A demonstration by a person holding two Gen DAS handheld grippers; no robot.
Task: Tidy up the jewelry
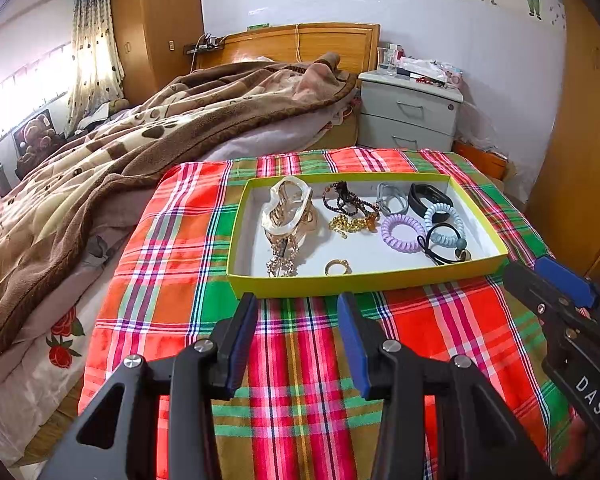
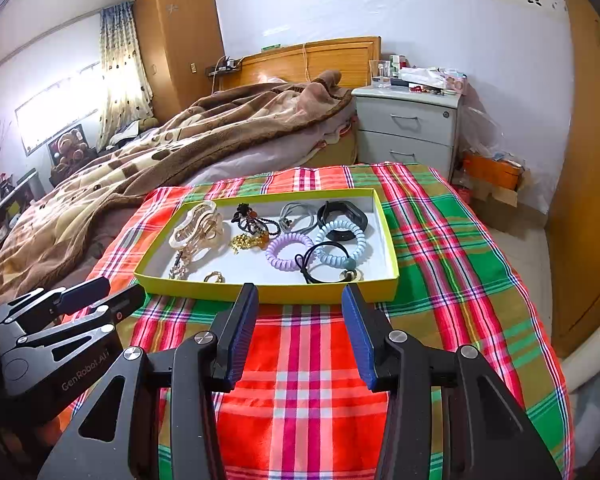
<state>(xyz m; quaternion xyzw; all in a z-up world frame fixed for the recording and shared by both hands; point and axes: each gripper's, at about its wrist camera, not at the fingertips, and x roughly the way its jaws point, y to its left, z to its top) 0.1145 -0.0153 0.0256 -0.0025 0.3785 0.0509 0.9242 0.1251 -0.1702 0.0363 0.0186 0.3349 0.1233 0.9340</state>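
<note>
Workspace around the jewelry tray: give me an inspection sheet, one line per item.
Surface: plaid cloth covering a table beside the bed.
Job's things: yellow tray holding hair claw, bead bracelet, gold chain, ring, purple coil tie, blue coil tie, black elastic, grey ties, black band.
Clutter: nothing seen on the cloth outside the tray.
Grippers: left gripper and right gripper open, empty, short of the tray.
Cables: wires at the headboard.
Surroundings: blanket, nightstand, wardrobe.
</note>
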